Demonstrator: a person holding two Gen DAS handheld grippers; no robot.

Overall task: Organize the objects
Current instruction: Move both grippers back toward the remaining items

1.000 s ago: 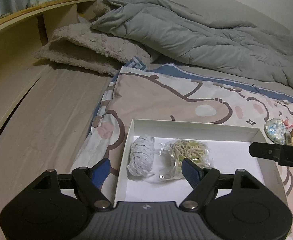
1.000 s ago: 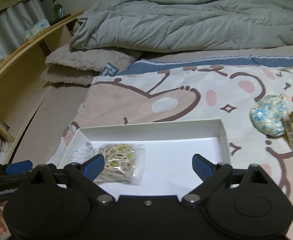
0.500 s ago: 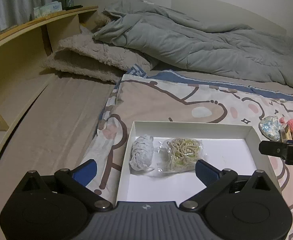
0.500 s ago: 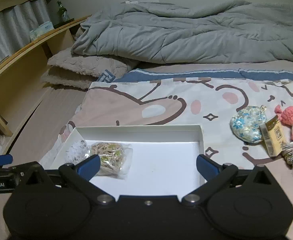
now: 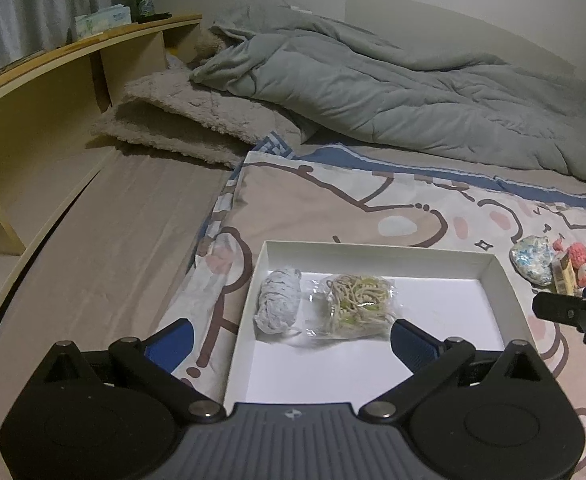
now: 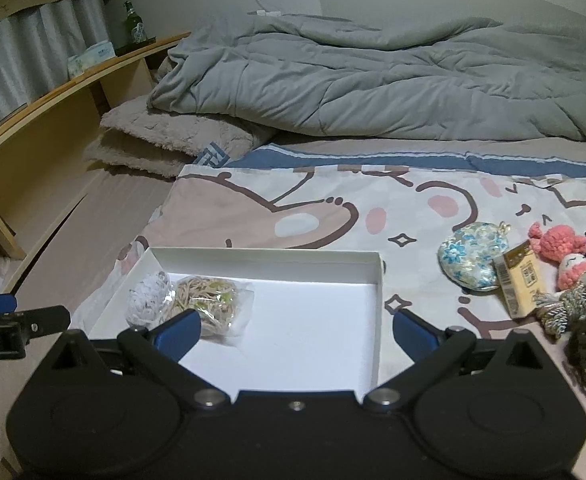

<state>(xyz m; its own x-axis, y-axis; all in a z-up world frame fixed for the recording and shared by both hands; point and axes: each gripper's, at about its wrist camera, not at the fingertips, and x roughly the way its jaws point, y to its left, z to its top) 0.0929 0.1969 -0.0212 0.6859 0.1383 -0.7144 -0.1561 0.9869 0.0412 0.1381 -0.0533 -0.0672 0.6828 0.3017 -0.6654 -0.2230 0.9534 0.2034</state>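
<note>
White cardboard tray (image 6: 277, 266) on the bed already holds a pale wound bundle (image 5: 279, 306) and a clear bag of tangled cords (image 5: 359, 306) at its left end. Right of the tray wait a blue floral pouch (image 6: 473, 258), tan carton (image 6: 521, 284) and pink crochet dolls (image 6: 563, 250). Both my left fingers (image 5: 171, 340) and right fingers (image 6: 411, 330) stand apart, holding nothing.

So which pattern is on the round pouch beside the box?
Blue flowers on pale fabric, the pouch; clearest in the right wrist view.
</note>
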